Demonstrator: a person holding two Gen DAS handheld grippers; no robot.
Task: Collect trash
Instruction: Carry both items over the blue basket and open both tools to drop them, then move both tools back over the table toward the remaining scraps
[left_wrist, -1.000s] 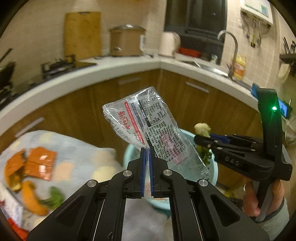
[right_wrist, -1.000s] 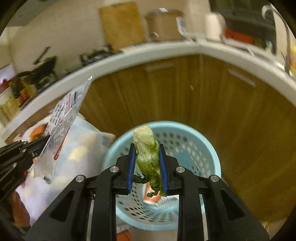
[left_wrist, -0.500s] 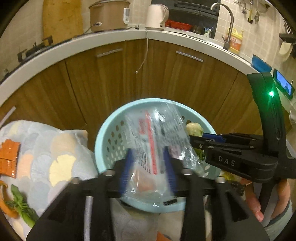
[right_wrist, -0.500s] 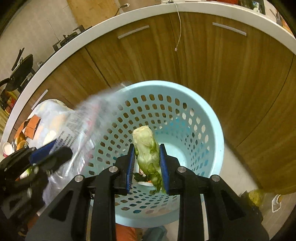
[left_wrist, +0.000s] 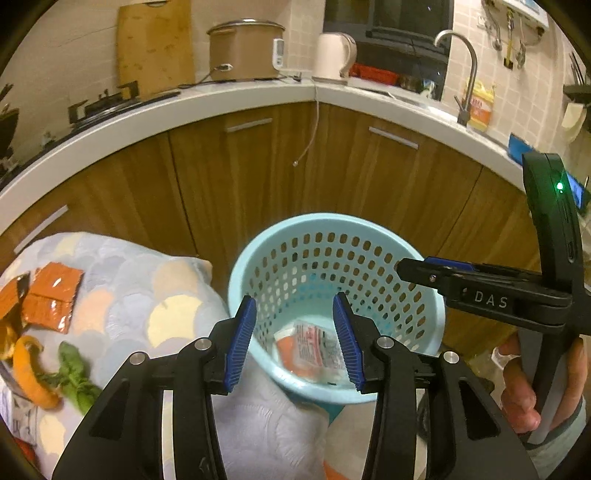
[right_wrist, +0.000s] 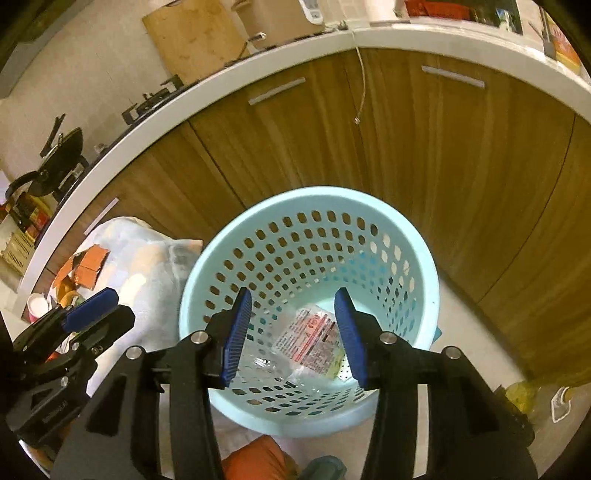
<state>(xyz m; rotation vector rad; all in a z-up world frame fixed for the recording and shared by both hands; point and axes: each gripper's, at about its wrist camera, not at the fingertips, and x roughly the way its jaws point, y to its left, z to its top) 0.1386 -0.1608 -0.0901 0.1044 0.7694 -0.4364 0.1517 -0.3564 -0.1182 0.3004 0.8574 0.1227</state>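
Left wrist view: left gripper (left_wrist: 295, 338) jaws just opened, empty, over basket (left_wrist: 255, 254); wrapper (left_wrist: 314, 345) on basket floor. Remaining scraps (left_wrist: 48, 291) on cloth (left_wrist: 162, 291), frame left, nearest left gripper. Right gripper (right_wrist: 293, 332) jaws just opened, empty.

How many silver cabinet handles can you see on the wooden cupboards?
3 cabinet handles: one far left above the cloth, one centre-left, one right of the dangling cord. More may be hidden.
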